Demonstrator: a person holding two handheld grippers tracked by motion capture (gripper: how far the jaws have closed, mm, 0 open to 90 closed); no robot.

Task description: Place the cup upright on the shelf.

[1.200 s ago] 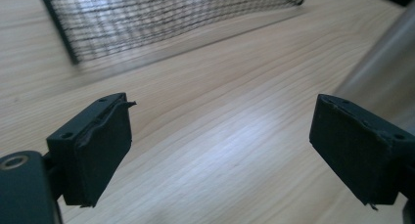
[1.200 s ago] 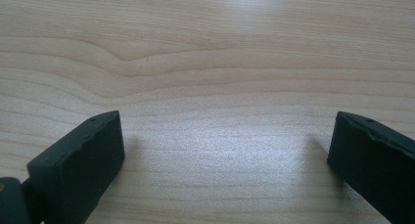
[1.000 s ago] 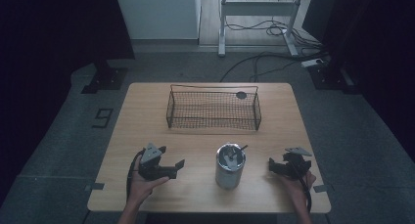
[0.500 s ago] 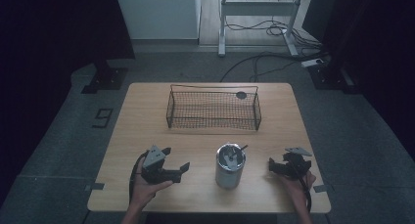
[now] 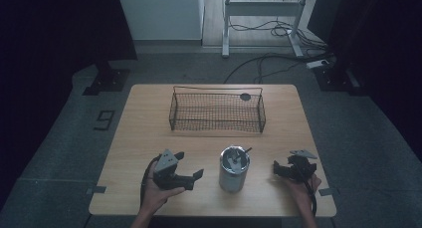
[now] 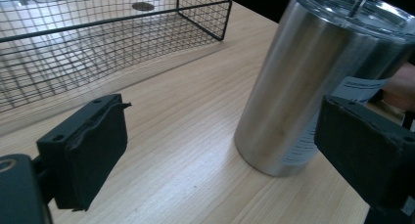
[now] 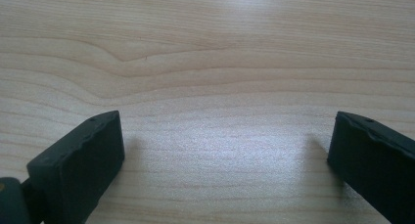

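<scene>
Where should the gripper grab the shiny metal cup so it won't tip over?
Probably the tumbler around its middle wall, coming from its left with the left gripper. It stands upright, round and smooth, and the open jaws look wide enough for it.

One steel tumbler (image 5: 234, 169), one wire basket (image 5: 217, 112), two grippers

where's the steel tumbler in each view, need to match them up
High view: the steel tumbler stands near the table's front edge, between the two grippers.
Left gripper view: it stands upright at right, partly behind the right-hand jaw.
Right gripper view: not in it; bare wood between open jaws.
Shared landmark: the wire basket, seen at upper left in the left gripper view.
</scene>
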